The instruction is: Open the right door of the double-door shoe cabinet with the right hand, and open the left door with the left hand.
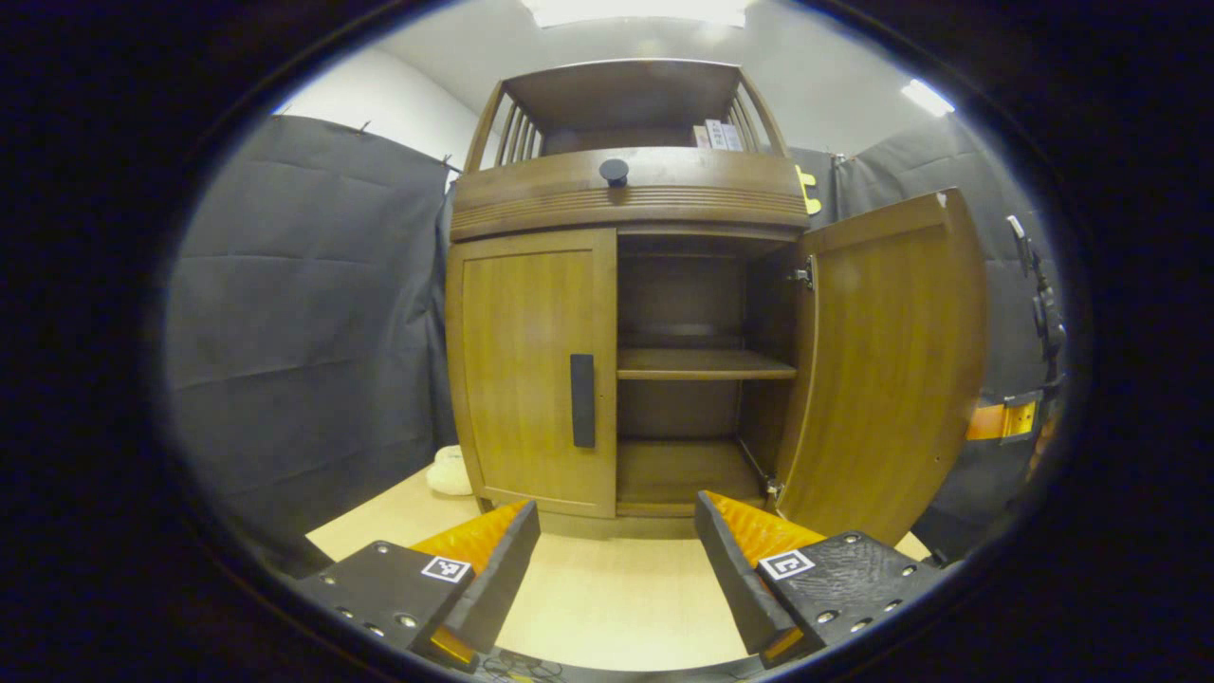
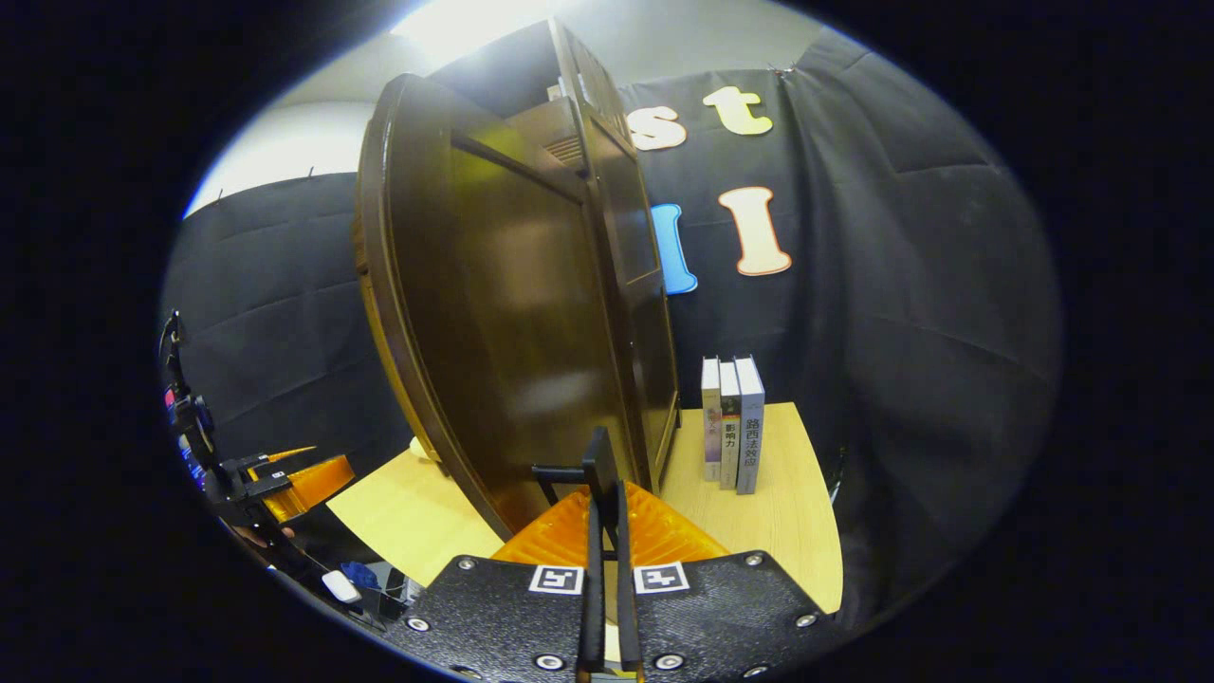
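1. left gripper gapes, holding nothing, facing the cabinet.
2. left door closed at 11 o'clock; right door swung open at 2 o'clock.
3. right gripper pinches the right door's handle.

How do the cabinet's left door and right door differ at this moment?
The left door is shut flat against the cabinet; the right door is swung wide open, baring the shelves. The left door shows its dark handle with nothing gripping it; the right door's handle is clamped by the right tool. Both are brown wood.
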### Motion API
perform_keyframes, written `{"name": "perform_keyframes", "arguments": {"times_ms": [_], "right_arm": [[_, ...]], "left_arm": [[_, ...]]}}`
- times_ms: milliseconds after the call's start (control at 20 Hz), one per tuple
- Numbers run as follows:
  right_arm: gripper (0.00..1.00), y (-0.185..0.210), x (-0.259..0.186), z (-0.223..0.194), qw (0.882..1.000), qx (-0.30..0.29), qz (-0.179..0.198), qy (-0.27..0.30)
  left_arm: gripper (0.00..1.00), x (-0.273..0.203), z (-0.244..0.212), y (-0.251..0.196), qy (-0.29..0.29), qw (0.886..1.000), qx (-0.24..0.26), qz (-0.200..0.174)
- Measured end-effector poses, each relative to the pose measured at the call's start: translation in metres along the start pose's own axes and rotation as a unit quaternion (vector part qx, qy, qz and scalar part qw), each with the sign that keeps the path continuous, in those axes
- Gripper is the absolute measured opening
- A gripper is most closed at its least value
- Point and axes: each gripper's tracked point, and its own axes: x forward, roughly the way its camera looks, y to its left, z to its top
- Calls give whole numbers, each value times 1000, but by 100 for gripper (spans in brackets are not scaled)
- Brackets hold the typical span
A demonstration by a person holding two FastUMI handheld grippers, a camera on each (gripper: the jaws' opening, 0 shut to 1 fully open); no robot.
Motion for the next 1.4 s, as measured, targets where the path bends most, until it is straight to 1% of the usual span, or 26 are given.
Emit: {"name": "perform_keyframes", "arguments": {"times_ms": [150, 250, 400, 550, 700, 750, 800, 950, 1000, 1050, 1150, 1250, 1350, 1400], "right_arm": [[6, -4, 3, 3, 1000, -10, 9, -6], [6, -2, 4, 3, 1000, -3, 15, -8], [6, 1, 4, 3, 1000, 0, 23, -9], [5, -2, 2, 3, 1000, -3, 20, -6], [6, -4, 2, 3, 1000, -1, 8, -5], [6, -4, 1, 2, 1000, 1, 2, -5], [6, -5, 0, 1, 1000, 3, -3, -4], [8, -9, -3, 0, 1000, 4, -29, 3], [8, -16, -6, -3, 999, -5, -48, 10], [16, -25, -13, -1, 997, -20, -72, 7], [42, -44, -16, 8, 992, -41, -117, -10], [67, -51, -18, 8, 988, -39, -151, -15], [93, -53, -26, 7, 982, -23, -187, -23], [94, -53, -28, 6, 979, -14, -201, -26]], "left_arm": [[100, -12, -2, 1, 5, 999, -14, 34], [100, -17, -3, 3, 7, 999, -22, 46], [100, -20, -7, 15, 16, 998, -21, 63], [100, -12, -4, 30, 17, 997, -21, 73], [100, 7, 3, 40, 20, 998, -21, 62], [94, 14, 3, 43, 22, 998, -20, 56], [100, 23, 6, 44, 20, 998, -18, 49], [100, 53, 20, 55, 10, 1000, -5, 28], [100, 65, 26, 58, 5, 1000, -1, 20], [100, 75, 30, 62, -1, 1000, 2, 10], [100, 99, 43, 67, -13, 1000, 6, -8], [100, 124, 54, 70, -23, 999, 10, -27], [100, 150, 64, 72, -35, 998, 16, -49], [94, 163, 67, 71, -38, 997, 20, -59]]}}
